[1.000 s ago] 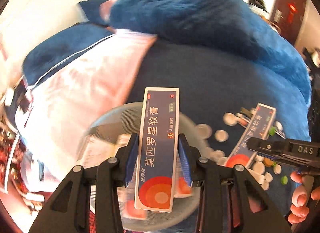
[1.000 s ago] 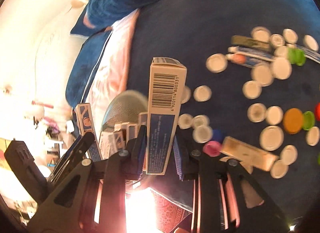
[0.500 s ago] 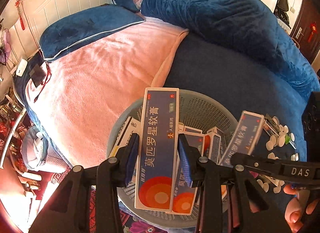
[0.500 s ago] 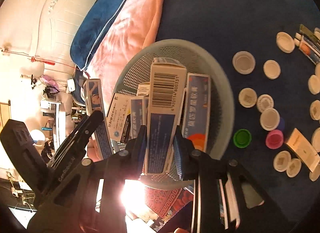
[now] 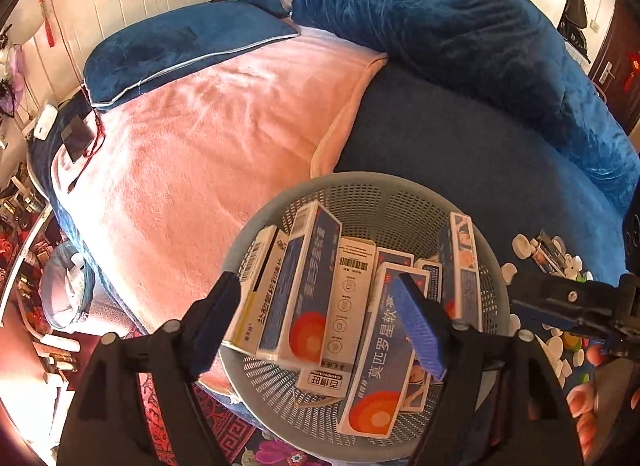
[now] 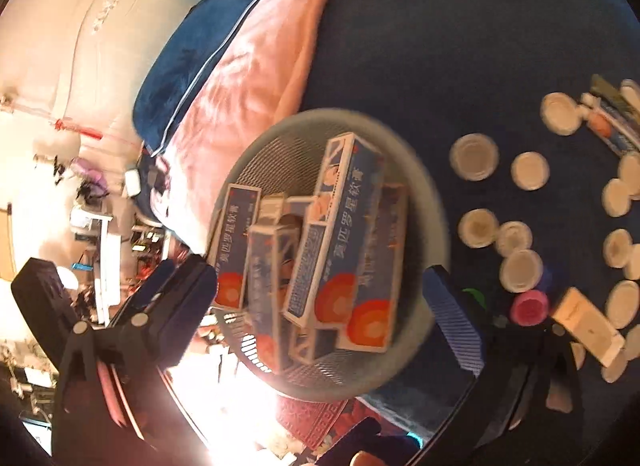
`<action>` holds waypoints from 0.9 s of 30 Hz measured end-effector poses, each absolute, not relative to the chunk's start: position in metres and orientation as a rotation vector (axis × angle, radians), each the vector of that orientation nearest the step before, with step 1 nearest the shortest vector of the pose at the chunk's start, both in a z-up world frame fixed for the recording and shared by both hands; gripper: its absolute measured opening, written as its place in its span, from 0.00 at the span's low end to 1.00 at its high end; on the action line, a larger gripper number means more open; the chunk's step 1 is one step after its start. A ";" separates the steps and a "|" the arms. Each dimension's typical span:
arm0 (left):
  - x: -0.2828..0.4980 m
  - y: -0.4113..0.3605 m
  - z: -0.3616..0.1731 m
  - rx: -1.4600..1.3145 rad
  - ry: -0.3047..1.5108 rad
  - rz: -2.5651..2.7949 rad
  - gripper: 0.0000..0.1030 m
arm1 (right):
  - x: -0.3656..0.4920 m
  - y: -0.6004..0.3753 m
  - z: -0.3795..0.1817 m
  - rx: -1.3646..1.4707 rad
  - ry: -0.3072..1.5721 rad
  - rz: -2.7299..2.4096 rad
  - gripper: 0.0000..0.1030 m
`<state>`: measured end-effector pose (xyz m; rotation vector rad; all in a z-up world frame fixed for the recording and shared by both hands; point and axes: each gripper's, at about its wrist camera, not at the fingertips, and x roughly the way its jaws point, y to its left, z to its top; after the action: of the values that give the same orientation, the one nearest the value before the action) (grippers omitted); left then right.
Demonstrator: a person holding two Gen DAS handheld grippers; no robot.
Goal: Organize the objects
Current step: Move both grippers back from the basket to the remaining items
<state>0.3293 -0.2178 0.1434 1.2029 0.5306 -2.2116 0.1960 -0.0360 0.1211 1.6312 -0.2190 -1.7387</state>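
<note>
A round grey mesh basket (image 5: 360, 181) stands on the blue blanket and holds several blue ointment boxes with orange circles. My left gripper (image 5: 320, 322) hangs just above it, jaws opening, nothing pressed between the pads. One blue box (image 5: 304, 290) leans loose in the basket below them. In the right wrist view the same basket (image 6: 436, 201) is blurred. My right gripper (image 6: 320, 302) is over it, jaws opening wide, with nothing in them. A blue box (image 6: 344, 225) lies on top of the pile. The right gripper (image 5: 572, 306) also shows at the right edge of the left wrist view.
Several white bottle caps (image 6: 474, 155), a pink cap (image 6: 530, 306), a small cream box (image 6: 588, 326) and tubes (image 6: 612, 121) lie on the blue blanket right of the basket. A pink blanket (image 5: 224, 153) and blue pillows lie beyond. The bed edge runs beneath the basket.
Both grippers carried a box over the basket, then opened. The two boxes dropped out of the jaws and now lie among the others in the basket.
</note>
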 end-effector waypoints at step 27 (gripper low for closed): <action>0.292 -0.171 0.152 1.251 0.408 -2.225 1.00 | 0.186 0.014 0.136 1.597 -0.174 -1.848 1.00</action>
<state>0.2918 -0.1708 0.1519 1.2512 0.4077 -2.2245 0.1861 0.0136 0.1357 1.5966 -0.1743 -1.8481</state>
